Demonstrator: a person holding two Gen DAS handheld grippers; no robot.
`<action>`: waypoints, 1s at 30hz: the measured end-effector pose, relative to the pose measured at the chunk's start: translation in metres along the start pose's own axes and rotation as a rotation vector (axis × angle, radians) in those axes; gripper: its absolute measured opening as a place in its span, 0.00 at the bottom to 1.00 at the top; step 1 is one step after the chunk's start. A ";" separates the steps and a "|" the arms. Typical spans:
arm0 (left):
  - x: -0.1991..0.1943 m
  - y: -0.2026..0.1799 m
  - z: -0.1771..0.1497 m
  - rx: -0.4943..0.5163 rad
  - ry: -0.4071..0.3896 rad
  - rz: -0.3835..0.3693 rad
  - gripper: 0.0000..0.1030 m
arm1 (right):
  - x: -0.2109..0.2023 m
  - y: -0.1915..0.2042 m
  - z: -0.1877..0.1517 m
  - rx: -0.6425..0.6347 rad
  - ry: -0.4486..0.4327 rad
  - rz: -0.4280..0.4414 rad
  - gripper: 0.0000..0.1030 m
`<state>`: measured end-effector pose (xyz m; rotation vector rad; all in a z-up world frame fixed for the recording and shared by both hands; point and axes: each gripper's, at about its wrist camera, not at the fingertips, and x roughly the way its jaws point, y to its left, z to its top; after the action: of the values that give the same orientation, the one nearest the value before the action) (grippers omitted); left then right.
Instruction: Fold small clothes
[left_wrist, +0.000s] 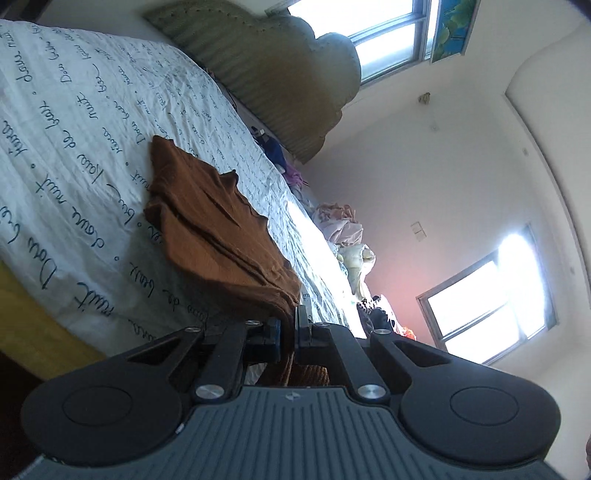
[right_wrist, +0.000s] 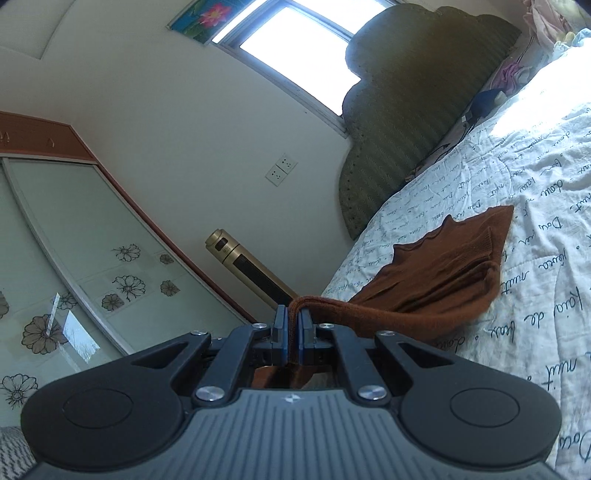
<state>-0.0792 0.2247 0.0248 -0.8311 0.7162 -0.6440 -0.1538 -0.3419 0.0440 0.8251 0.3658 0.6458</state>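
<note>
A small brown knit garment (left_wrist: 218, 229) lies partly folded on the white bedsheet with dark script (left_wrist: 74, 147). My left gripper (left_wrist: 290, 319) is shut on the garment's near edge, and cloth hangs down between the fingers. In the right wrist view the same garment (right_wrist: 443, 273) lies on the sheet (right_wrist: 535, 221). My right gripper (right_wrist: 291, 317) is shut on another near edge of it, which loops over the fingertips. Both grippers hold the cloth at the bed's near side, slightly lifted.
A green padded headboard (left_wrist: 266, 77) stands at the bed's head (right_wrist: 413, 103). A heap of pale clothes (left_wrist: 343, 225) lies at the far side of the bed. A gold tower fan (right_wrist: 251, 269) and a mirrored wardrobe (right_wrist: 74, 258) stand beside the bed.
</note>
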 end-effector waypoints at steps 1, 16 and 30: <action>-0.002 -0.006 -0.001 0.004 0.021 0.022 0.05 | -0.003 0.007 -0.005 -0.007 0.011 -0.012 0.05; 0.018 0.025 -0.021 -0.066 0.117 0.024 0.05 | 0.015 -0.026 -0.013 -0.050 0.200 -0.267 0.07; 0.005 0.036 -0.027 -0.112 0.101 0.028 0.05 | 0.003 -0.050 -0.131 0.186 0.403 -0.288 0.95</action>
<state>-0.0889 0.2278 -0.0199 -0.8942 0.8605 -0.6287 -0.2024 -0.2917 -0.0776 0.7962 0.9047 0.5093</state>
